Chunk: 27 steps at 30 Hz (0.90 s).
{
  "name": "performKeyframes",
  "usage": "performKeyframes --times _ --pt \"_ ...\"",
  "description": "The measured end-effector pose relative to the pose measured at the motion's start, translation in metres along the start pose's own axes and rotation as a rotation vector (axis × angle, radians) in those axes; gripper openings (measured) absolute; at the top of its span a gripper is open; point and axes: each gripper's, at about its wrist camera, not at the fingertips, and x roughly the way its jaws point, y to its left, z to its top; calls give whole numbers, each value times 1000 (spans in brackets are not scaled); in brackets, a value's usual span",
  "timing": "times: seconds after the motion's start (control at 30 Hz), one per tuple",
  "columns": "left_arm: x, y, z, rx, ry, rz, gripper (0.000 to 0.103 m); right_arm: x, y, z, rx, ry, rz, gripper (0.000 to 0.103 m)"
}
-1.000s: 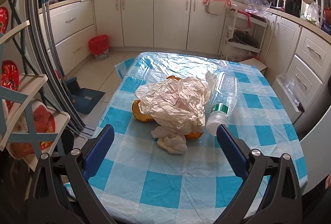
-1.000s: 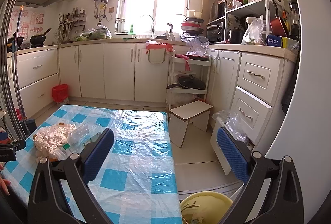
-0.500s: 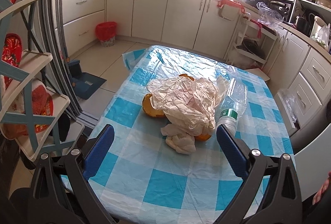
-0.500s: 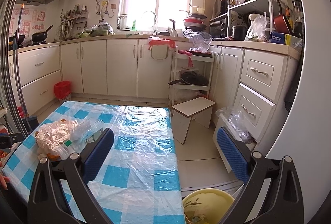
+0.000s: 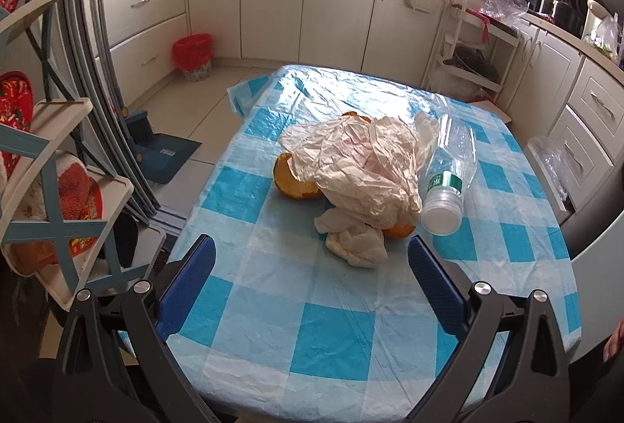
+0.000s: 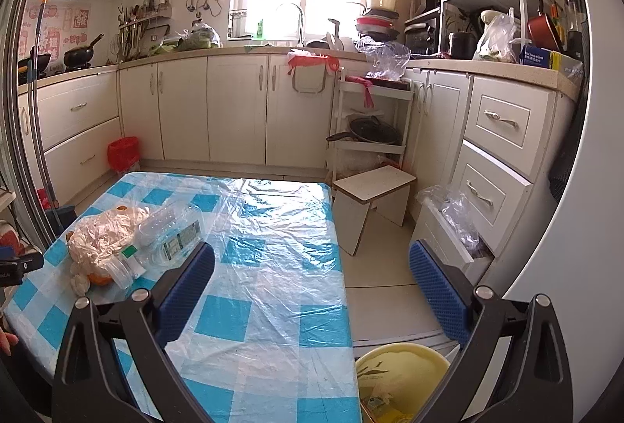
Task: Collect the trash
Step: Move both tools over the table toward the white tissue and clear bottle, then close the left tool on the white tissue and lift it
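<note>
A heap of trash lies on the blue-checked table (image 5: 339, 329): a crumpled beige plastic bag (image 5: 358, 165), orange peels (image 5: 292, 181) under it, a crumpled white tissue (image 5: 357, 241) and an empty clear plastic bottle (image 5: 448, 177) on its side. My left gripper (image 5: 312, 267) is open and empty, above the table's near part, just short of the tissue. My right gripper (image 6: 312, 274) is open and empty, over the table's right edge. The heap also shows in the right wrist view, with the bag (image 6: 103, 235) and bottle (image 6: 163, 235) at the left. A yellow bin (image 6: 401, 380) stands on the floor below.
White kitchen cabinets (image 6: 234, 111) line the far wall. A red bin (image 5: 193, 52) stands on the floor by them. A small white stool (image 6: 370, 200) and an open drawer with a plastic bag (image 6: 452, 224) are right of the table. A shelf rack (image 5: 58, 189) stands at the left.
My left gripper has risen and drawn back a little, so the heap sits lower and nearer in its view. My right gripper has moved only slightly. Both stay open.
</note>
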Motion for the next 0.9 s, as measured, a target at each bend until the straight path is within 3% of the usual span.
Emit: performKeyframes --times 0.17,0.27,0.43,0.53,0.67,0.77,0.9 --pt "27 1 -2 -47 82 -38 95 0 -1 -2 6 0 14 96" --pt "41 -6 0 -58 91 -34 95 3 -2 -3 6 14 21 96" --pt "62 -35 -2 79 115 10 92 4 -5 -4 15 25 27 96" --pt "72 -44 0 129 124 33 77 6 -8 -4 33 32 36 96" --pt "83 -39 1 87 143 24 60 7 -11 -4 46 38 44 96" --pt "81 -36 4 77 147 -1 37 9 -11 -4 47 44 48 96" --pt "74 -27 3 40 154 -54 30 11 -10 -3 56 50 56 96"
